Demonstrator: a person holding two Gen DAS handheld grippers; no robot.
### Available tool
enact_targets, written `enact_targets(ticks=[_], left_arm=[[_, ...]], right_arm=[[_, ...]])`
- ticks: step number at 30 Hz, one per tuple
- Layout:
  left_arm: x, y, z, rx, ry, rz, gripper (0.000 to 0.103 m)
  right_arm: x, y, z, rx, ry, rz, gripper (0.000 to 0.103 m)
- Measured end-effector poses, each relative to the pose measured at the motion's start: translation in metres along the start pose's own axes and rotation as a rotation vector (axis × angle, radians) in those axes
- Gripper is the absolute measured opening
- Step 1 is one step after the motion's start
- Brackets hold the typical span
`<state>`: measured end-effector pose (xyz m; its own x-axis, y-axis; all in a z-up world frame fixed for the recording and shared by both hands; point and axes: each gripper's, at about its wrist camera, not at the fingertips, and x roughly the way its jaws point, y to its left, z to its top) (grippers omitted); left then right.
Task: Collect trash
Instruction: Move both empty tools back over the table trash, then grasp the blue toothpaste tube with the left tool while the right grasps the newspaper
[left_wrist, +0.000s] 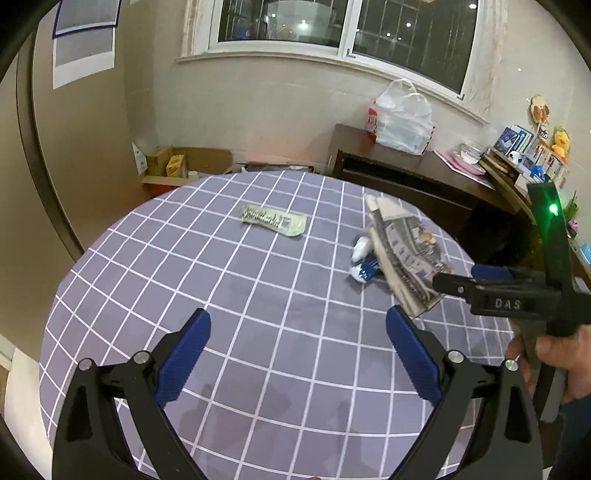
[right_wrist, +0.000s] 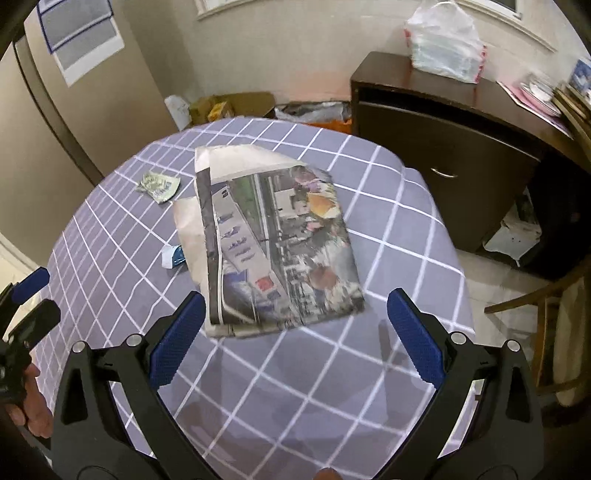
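Observation:
A folded newspaper (right_wrist: 273, 240) lies on the round table's purple checked cloth (right_wrist: 295, 387); it also shows in the left wrist view (left_wrist: 402, 251). My right gripper (right_wrist: 295, 332) is open, just short of the paper's near edge; it shows from the side in the left wrist view (left_wrist: 454, 284). A blue-white wrapper (left_wrist: 364, 271) lies beside the paper, partly hidden under it in the right wrist view (right_wrist: 173, 256). A greenish flat wrapper (left_wrist: 274, 219) lies farther back, and shows too in the right wrist view (right_wrist: 159, 186). My left gripper (left_wrist: 297, 343) is open and empty over bare cloth.
A dark wooden cabinet (right_wrist: 443, 147) stands beyond the table with a white plastic bag (right_wrist: 443, 40) on it. Cardboard boxes (left_wrist: 184, 166) sit on the floor by the wall. A wooden chair (right_wrist: 550, 332) is at the right.

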<state>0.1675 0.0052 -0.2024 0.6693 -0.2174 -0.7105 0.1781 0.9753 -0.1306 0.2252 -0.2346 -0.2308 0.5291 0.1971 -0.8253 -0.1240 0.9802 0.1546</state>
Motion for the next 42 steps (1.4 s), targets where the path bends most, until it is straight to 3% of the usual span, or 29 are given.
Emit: enact_targets(ticks=[5, 11, 14, 21, 35, 38, 40, 42], left_arm=[[0.009, -0.002, 0.0, -0.003, 0.014, -0.003, 0.094], [0.017, -0.003, 0.0, -0.001, 0.028, -0.007, 0.094], [0.019, -0.003, -0.001, 0.004, 0.033, -0.005, 0.094], [0.031, -0.002, 0.004, 0.019, 0.043, -0.007, 0.094], [0.107, -0.062, 0.032, 0.342, 0.101, -0.058, 0.093], [0.116, -0.064, 0.037, 0.344, 0.134, -0.121, 0.066], [0.113, -0.063, 0.039, 0.351, 0.13, -0.119, 0.037], [0.109, -0.058, 0.041, 0.33, 0.142, -0.15, 0.027]], right_arm=[[0.012, 0.022, 0.004, -0.13, 0.045, -0.03, 0.097], [0.016, 0.033, 0.0, -0.207, 0.026, -0.11, 0.097], [0.018, 0.027, -0.003, -0.196, 0.012, -0.157, 0.097], [0.013, 0.005, -0.001, -0.126, 0.015, -0.152, 0.097], [-0.012, -0.02, -0.005, -0.016, -0.04, -0.096, 0.097], [-0.016, -0.028, -0.007, 0.003, -0.044, -0.101, 0.097], [-0.018, -0.031, -0.006, 0.012, -0.049, -0.1, 0.097], [-0.019, -0.033, -0.005, 0.018, -0.052, -0.1, 0.097]])
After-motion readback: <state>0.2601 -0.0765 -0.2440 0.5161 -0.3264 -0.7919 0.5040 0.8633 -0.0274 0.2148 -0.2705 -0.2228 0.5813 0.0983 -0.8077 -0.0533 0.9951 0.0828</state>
